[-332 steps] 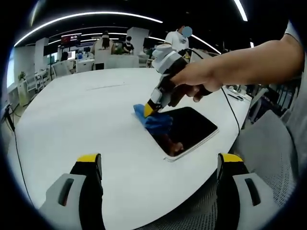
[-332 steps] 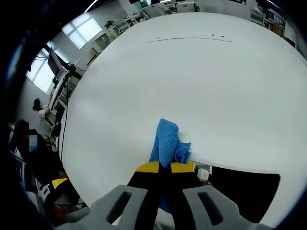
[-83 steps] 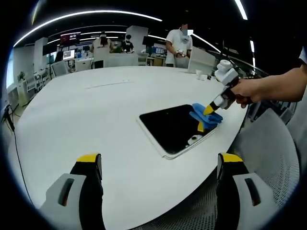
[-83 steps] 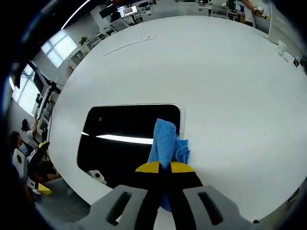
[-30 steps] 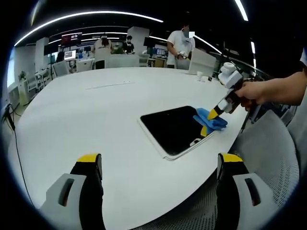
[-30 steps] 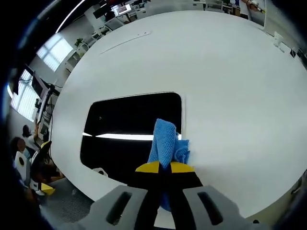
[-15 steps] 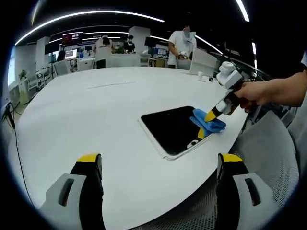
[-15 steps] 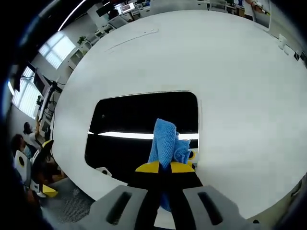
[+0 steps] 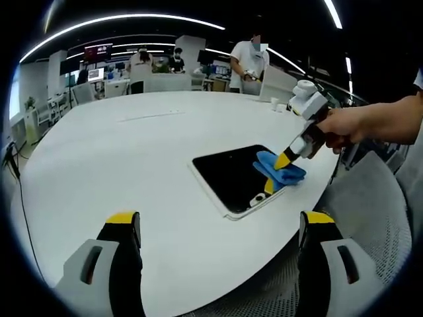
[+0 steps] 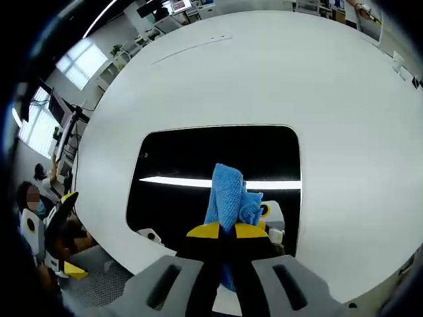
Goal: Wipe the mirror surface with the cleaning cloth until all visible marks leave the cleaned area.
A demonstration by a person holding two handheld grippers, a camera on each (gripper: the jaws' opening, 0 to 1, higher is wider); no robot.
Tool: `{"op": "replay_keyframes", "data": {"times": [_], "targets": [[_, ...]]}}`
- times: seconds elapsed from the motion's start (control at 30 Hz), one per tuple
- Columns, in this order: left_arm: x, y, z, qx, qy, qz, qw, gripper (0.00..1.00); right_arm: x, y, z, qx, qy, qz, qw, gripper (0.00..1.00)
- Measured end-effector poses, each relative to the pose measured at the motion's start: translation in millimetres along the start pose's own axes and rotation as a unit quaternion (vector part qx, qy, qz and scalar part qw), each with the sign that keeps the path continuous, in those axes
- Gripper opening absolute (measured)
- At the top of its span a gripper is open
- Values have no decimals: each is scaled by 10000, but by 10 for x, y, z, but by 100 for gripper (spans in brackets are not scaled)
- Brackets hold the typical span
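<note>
1. Left gripper [image 9: 221,228]: we see its jaws spread wide apart, grasping nothing, above the near edge of the white table [image 9: 99,158].
2. Mirror [image 9: 231,175]: we log a dark rectangle lying flat on the table, right of centre, near the edge.
3. Cloth [image 9: 279,170]: blue, bunched, resting on the mirror's right end.
4. Right gripper [image 10: 229,230]: we see it clenched on the cloth [image 10: 230,195], held by a hand [image 9: 344,129] at the right.
</note>
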State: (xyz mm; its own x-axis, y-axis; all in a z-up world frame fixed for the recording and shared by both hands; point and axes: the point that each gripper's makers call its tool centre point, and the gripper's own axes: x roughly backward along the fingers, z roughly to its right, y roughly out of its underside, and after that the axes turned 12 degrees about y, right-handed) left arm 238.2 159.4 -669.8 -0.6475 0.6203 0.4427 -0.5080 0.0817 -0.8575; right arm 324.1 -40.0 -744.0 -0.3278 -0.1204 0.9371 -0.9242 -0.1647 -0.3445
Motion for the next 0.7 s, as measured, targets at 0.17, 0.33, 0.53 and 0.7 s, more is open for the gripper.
{"op": "replay_keyframes", "data": {"times": [0.17,0.33,0.53,0.7], "targets": [[-2,4,-2,-8,10,6,10000,99,47,25,-127,154,-12,-8,9999,0],[2,-2,1,-16,12,13,10000,99,35,18,-223,277,-3,-33,9996,0],[4,-7,-7,-14,6,30,10000,99,31,16,-392,411,-85,-67,9991,0],[5,-10,-12,-11,-5,41,10000,99,48,27,-522,491,-150,-68,9987,0]]}}
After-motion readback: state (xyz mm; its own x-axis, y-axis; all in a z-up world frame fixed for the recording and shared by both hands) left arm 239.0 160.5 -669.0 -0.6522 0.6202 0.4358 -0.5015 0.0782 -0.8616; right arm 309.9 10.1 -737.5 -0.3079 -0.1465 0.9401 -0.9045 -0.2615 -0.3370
